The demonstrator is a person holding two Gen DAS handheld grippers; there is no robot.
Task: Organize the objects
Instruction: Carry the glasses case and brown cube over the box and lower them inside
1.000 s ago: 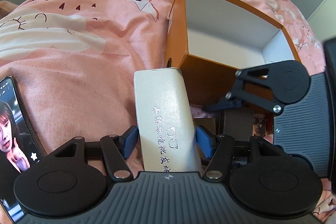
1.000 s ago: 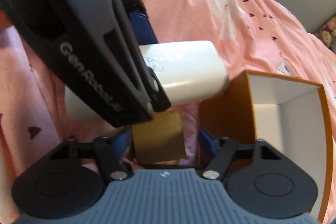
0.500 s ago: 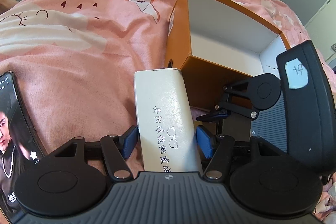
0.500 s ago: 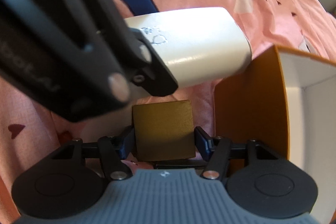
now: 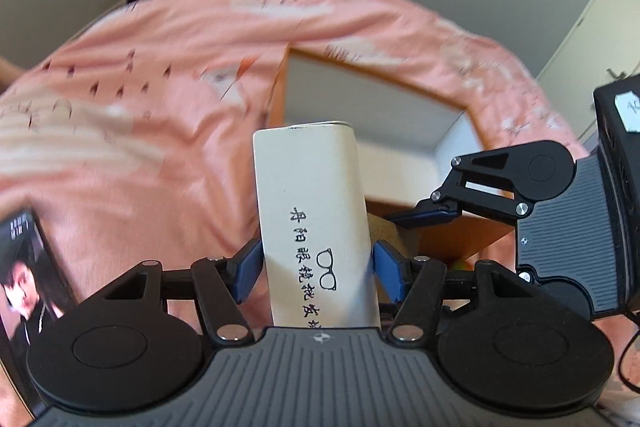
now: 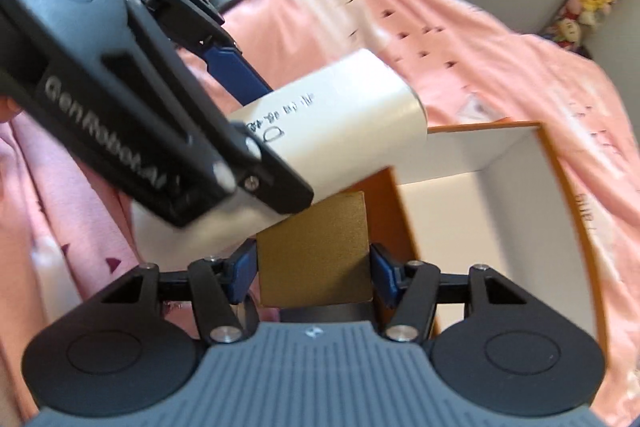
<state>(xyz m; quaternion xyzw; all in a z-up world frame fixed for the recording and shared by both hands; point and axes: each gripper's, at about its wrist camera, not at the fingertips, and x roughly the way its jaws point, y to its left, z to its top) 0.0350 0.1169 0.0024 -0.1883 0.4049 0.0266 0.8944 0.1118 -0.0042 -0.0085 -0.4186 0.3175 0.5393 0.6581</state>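
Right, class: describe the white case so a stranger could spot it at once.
Start at the pink bedspread and find the open orange box on it. In front of it the left gripper clamps a white case. Unlike the gold box beside it, it bears black characters and a spectacles drawing.

- The white glasses case [image 5: 316,227] runs down behind the left gripper's [image 5: 316,263] body, its last printed characters cut off.
- In the right wrist view, the left gripper's black linkage covers the case's near end.
- The gold box [image 6: 314,251] shows one face; its base is hidden.
- The phone [image 5: 24,291] is clipped by the frame edge.
- The pink bedspread [image 5: 160,75] smears with blur, its pattern unreadable.
- The orange box's [image 6: 460,211] near wall is half hidden.
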